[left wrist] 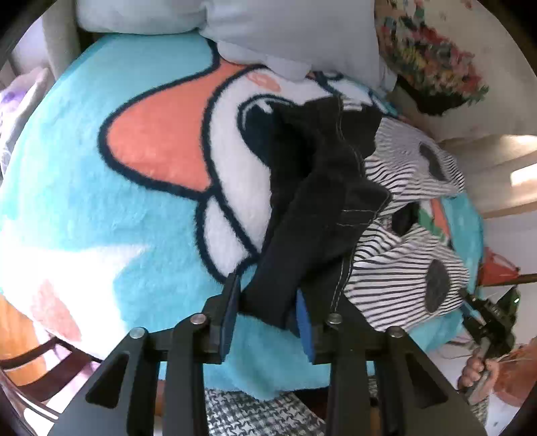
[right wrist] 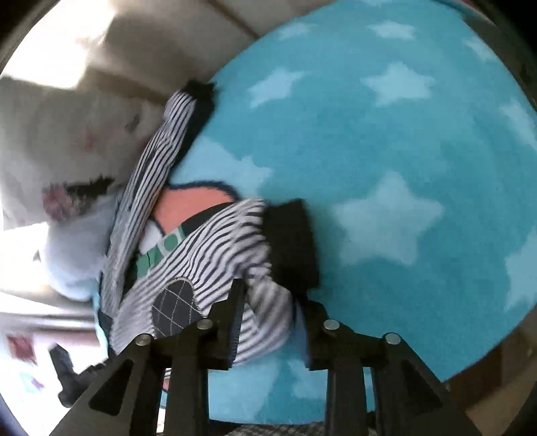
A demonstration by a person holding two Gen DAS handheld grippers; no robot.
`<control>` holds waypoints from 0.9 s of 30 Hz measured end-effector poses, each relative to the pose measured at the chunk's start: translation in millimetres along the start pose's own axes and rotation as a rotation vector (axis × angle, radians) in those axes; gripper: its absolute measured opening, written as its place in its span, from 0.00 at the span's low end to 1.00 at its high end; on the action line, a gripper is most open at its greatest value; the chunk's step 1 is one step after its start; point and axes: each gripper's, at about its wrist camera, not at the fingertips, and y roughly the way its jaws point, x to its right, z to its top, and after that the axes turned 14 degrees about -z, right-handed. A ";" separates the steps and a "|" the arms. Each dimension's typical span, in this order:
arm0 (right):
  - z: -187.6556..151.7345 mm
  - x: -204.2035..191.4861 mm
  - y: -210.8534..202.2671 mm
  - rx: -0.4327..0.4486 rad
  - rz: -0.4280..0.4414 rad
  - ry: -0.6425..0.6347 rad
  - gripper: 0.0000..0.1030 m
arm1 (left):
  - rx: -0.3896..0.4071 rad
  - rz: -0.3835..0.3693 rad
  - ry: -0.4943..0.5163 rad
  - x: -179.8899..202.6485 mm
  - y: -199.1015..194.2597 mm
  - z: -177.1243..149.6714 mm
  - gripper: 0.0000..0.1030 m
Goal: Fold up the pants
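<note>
- Where the left gripper (left wrist: 268, 302) reaches in from the bottom of the left wrist view, its two blue-padded jaws stand a little apart with the black waistband end of the pants (left wrist: 322, 208) draped between them; the cloth touches the left pad, but I cannot tell whether the pads clamp it or merely flank it.
- In the right wrist view the right gripper (right wrist: 268, 312) enters from the bottom centre; a bunched striped leg of the pants (right wrist: 214, 255) sits between its jaws, the black cuff (right wrist: 292, 241) just above them; the frame is blurred, so a firm grip cannot be told.
- Only the left view shows the dark waist section with pale topstitching, rising from the jaws towards the upper middle; the striped fabric with dark oval patches spreads to its right.
- Only the right view shows both legs: one short and crumpled at the jaws, the other stretching to the upper left and ending in a second black cuff (right wrist: 198, 90); a quilted oval knee patch (right wrist: 174, 305) lies at lower left of the jaws.
- The pants lie on a fluffy turquoise blanket (left wrist: 84, 208); the left view shows its orange and white cartoon print outlined in navy, the right view pale stars.
- Pale pillows (left wrist: 295, 30) sit at the top of the left view; at its right edge a hand (left wrist: 476, 372) grips the other tool.
</note>
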 end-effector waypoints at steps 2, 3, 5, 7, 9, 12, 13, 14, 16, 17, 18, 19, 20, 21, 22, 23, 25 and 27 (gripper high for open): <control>-1.0 10.8 -10.6 0.031 -0.013 0.026 0.46 | 0.030 -0.014 0.004 0.7 -17.9 -4.2 0.32; -1.4 15.0 -16.3 0.048 -0.028 0.035 0.46 | 0.047 0.009 0.023 4.8 -27.8 -5.1 0.32; -0.7 22.8 -30.2 0.081 -0.069 0.050 0.46 | 0.085 0.040 0.117 28.7 -53.6 -4.7 0.32; 0.4 25.1 -42.4 0.106 -0.091 0.058 0.46 | 0.115 0.025 0.214 60.8 -76.1 0.0 0.33; 3.3 21.2 -52.9 0.126 -0.120 0.045 0.46 | 0.140 0.003 0.339 103.3 -99.4 2.9 0.37; 2.7 13.4 -57.1 0.120 -0.165 0.018 0.49 | 0.164 -0.078 0.538 177.6 -130.4 4.8 0.41; 1.4 12.4 -56.4 0.111 -0.177 0.015 0.49 | 0.156 -0.127 0.617 208.5 -141.5 1.4 0.41; -0.1 9.5 -54.3 0.099 -0.193 0.012 0.49 | 0.148 -0.170 0.685 235.4 -152.5 -3.3 0.41; -3.7 5.8 -51.7 0.079 -0.225 0.012 0.49 | 0.147 -0.229 0.809 277.8 -175.8 -15.6 0.44; -5.1 2.2 -50.5 0.072 -0.237 0.009 0.49 | 0.138 -0.255 0.881 300.8 -188.1 -24.2 0.46; -7.1 -0.3 -50.4 0.069 -0.247 0.006 0.49 | 0.128 -0.277 0.936 320.2 -200.1 -32.3 0.53; -8.5 -4.1 -50.6 0.066 -0.258 -0.001 0.49 | 0.121 -0.287 0.968 334.3 -208.0 -39.1 0.60; -9.8 -8.2 -51.7 0.066 -0.271 -0.011 0.49 | 0.114 -0.293 1.001 346.9 -216.4 -45.3 0.62; -11.1 -12.2 -53.2 0.068 -0.287 -0.023 0.49 | 0.108 -0.289 1.044 363.8 -225.2 -52.2 0.63; -12.4 -15.9 -54.6 0.070 -0.306 -0.034 0.49 | 0.106 -0.280 1.069 375.3 -229.7 -56.4 0.64; -13.6 -17.7 -55.6 0.069 -0.321 -0.038 0.50 | 0.105 -0.276 1.088 385.7 -232.8 -60.3 0.64; -14.9 -19.2 -57.2 0.059 -0.343 -0.030 0.50 | 0.077 -0.266 1.110 401.2 -239.8 -67.3 0.64; -15.3 -19.3 -59.0 0.051 -0.346 -0.013 0.50 | 0.053 -0.269 1.119 402.9 -248.0 -73.0 0.65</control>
